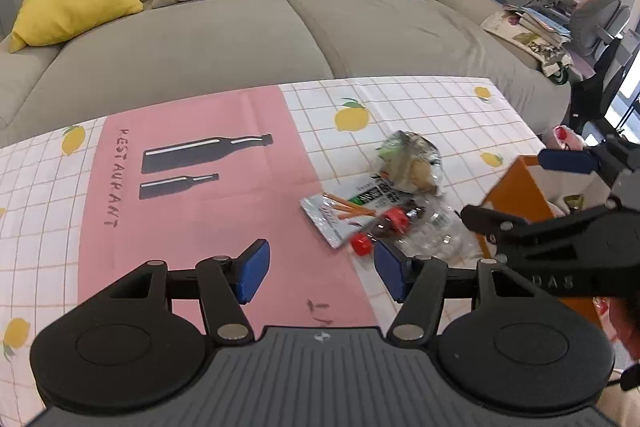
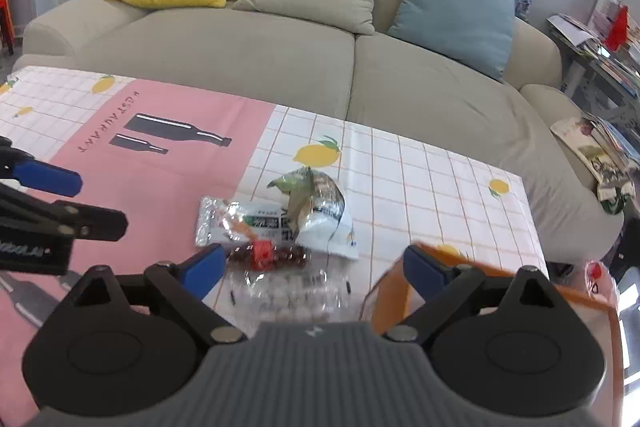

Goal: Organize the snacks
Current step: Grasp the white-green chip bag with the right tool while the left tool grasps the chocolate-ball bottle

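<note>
A pile of snack packets lies on the tablecloth: a crumpled silver and green bag point(image 1: 412, 163) point(image 2: 316, 195), a flat white packet with orange sticks point(image 1: 340, 211) point(image 2: 240, 223), a clear packet of dark sweets with a red label point(image 1: 394, 221) point(image 2: 268, 253), and a clear bag of white pieces point(image 1: 436, 235) point(image 2: 292, 295). An orange box point(image 1: 516, 187) point(image 2: 388, 291) stands to their right. My left gripper point(image 1: 320, 275) is open and empty, just left of the pile. My right gripper point(image 2: 316, 271) is open and empty, above the clear bag and the box's left edge.
The table carries a lemon-print cloth point(image 1: 420, 107) with a pink placemat point(image 1: 192, 195). A beige sofa point(image 1: 240, 39) with yellow, beige and teal cushions stands behind. A cluttered desk and chair point(image 1: 596, 19) are at the far right.
</note>
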A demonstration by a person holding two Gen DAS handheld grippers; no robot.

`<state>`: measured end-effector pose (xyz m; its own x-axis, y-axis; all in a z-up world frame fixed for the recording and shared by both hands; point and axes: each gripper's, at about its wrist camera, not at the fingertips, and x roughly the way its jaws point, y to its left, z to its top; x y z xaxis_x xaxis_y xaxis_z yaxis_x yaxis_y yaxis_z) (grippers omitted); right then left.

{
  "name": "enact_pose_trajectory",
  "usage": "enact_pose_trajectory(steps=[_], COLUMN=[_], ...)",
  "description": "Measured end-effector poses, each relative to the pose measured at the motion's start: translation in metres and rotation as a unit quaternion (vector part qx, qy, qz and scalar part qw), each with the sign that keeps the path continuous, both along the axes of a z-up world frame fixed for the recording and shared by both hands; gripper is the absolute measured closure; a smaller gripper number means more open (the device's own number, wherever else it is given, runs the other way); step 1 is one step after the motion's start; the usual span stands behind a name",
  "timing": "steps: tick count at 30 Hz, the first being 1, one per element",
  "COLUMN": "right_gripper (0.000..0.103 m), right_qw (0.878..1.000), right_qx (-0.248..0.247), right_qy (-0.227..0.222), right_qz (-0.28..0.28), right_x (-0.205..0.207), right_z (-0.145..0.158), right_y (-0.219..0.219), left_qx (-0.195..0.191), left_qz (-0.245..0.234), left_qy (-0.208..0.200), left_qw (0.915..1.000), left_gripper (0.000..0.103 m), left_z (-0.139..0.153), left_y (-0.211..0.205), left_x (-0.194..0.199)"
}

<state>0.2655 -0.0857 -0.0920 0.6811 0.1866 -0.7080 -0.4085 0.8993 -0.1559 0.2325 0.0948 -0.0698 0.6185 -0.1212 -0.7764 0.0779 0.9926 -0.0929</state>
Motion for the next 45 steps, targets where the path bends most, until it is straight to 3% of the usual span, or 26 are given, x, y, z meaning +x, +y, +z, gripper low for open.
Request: enact_pose_trajectory(steps=[9,16,20,21,23,25,29,38,41,43,45], right_gripper=[0.010,0.020,0.041,0.059,0.075,0.103,0.103,0.103,0.098,0.088,0.059], right_qw=[0.999,0.997,0.994,0.993,0.991,0.989,0.986,0.987,0.988,0.989,0.991], right_qx=[-0.019,-0.039,-0.045,-0.042,-0.028,-0.002,0.013,0.042,0.039,0.034,0.023], right_qy=[0.031,0.059,0.098,0.112,0.133,0.144,0.162,0.143,0.138,0.132,0.116], right_qz=[0.010,0.024,0.019,0.019,0.019,0.023,0.029,0.055,0.060,0.065,0.068], right_x=[0.056,0.071,0.076,0.078,0.079,0.079,0.075,0.068,0.071,0.073,0.075], right_z=[-0.021,-0.045,-0.060,-0.064,-0.071,-0.069,-0.069,-0.047,-0.041,-0.038,-0.035], right_y=[0.029,0.050,0.053,0.053,0.051,0.047,0.043,0.027,0.025,0.024,0.023], left_qx=[0.012,0.014,0.014,0.015,0.015,0.014,-0.003,-0.034,-0.037,-0.029,-0.024], left_qz=[0.021,0.026,0.026,0.025,0.024,0.023,0.015,-0.003,-0.017,-0.029,-0.033], left_qy=[0.028,0.045,0.049,0.050,0.051,0.053,0.050,0.043,0.040,0.035,0.033], left_qw=[0.9993,0.9986,0.9984,0.9983,0.9983,0.9982,0.9986,0.9985,0.9984,0.9985,0.9986], left_gripper=[0.033,0.033,0.033,0.033,0.033,0.033,0.033,0.034,0.034,0.034,0.034], left_z=[-0.021,-0.035,-0.040,-0.041,-0.042,-0.043,-0.043,-0.043,-0.042,-0.041,-0.040], left_y=[0.013,0.018,0.019,0.019,0.019,0.020,0.024,0.024,0.017,0.010,0.005], left_x=[0.027,0.034,0.035,0.035,0.034,0.034,0.030,0.029,0.033,0.036,0.039])
